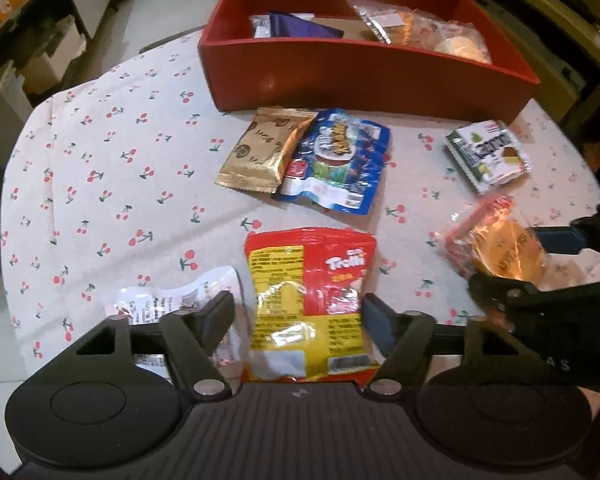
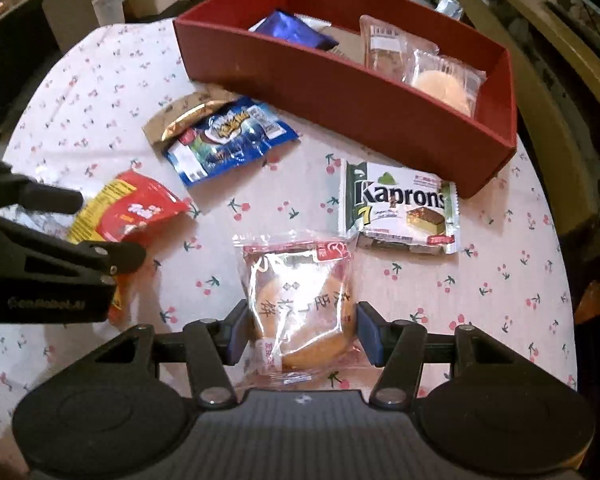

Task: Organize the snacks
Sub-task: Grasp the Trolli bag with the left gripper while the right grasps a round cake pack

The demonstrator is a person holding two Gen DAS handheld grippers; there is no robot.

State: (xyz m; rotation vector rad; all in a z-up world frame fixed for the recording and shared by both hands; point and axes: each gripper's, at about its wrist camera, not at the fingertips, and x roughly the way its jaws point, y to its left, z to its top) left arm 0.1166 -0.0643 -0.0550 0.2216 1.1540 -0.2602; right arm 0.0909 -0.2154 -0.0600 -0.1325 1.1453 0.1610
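The right gripper [image 2: 298, 332] pinches a clear-wrapped round pastry [image 2: 300, 312] on the cherry-print tablecloth [image 2: 500, 280]. The left gripper [image 1: 300, 316] stands spread around the red-and-yellow Trolli bag [image 1: 312, 304], pads apart from it. Farther off lie a blue packet [image 2: 232, 136] and a Kaprons packet [image 2: 400, 210], with the red box [image 2: 340, 80] beyond.

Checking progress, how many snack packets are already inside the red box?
3: a blue packet at its left end, a clear-wrapped pastry and a clear-wrapped bun at its right; more may hide behind the red box's wall.
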